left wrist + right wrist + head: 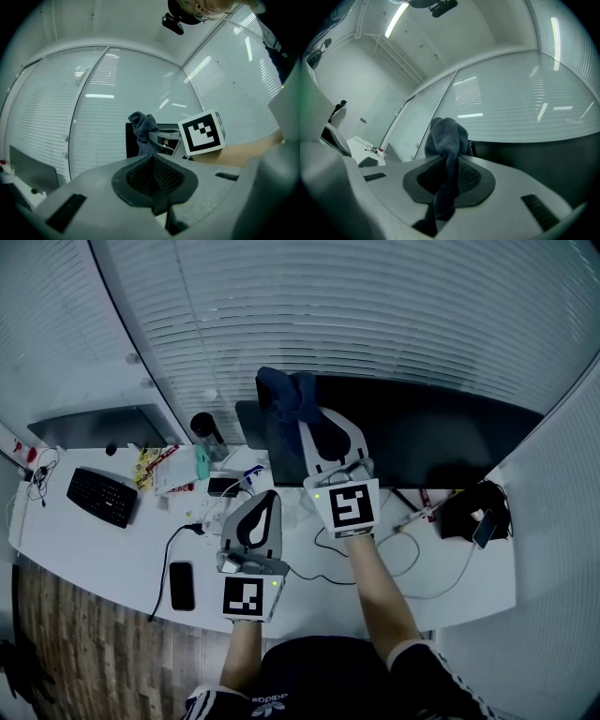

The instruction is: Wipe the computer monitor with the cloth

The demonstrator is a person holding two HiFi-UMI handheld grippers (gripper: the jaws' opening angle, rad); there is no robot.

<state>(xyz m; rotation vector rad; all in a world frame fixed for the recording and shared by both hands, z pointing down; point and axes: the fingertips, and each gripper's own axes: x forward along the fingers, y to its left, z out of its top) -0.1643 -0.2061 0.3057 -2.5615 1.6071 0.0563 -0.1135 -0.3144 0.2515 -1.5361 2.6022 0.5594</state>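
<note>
A wide dark monitor (412, 427) stands at the back of the white desk (112, 549). My right gripper (305, 423) is shut on a dark blue cloth (286, 395), held up against the monitor's upper left corner. In the right gripper view the cloth (447, 140) bunches above the closed jaws and hangs down between them, with the monitor (534, 159) just behind. My left gripper (255, 521) hangs lower over the desk, shut with nothing between its jaws. From the left gripper view (152, 176) the cloth (143, 131) shows beside the right gripper's marker cube (201, 132).
A second monitor (94, 427) stands at the left with a black keyboard (101, 495) in front. A phone (182, 585), cables, a dark bottle (208, 432) and small items crowd the middle. A black bag (473, 512) lies at the right. Window blinds run behind the desk.
</note>
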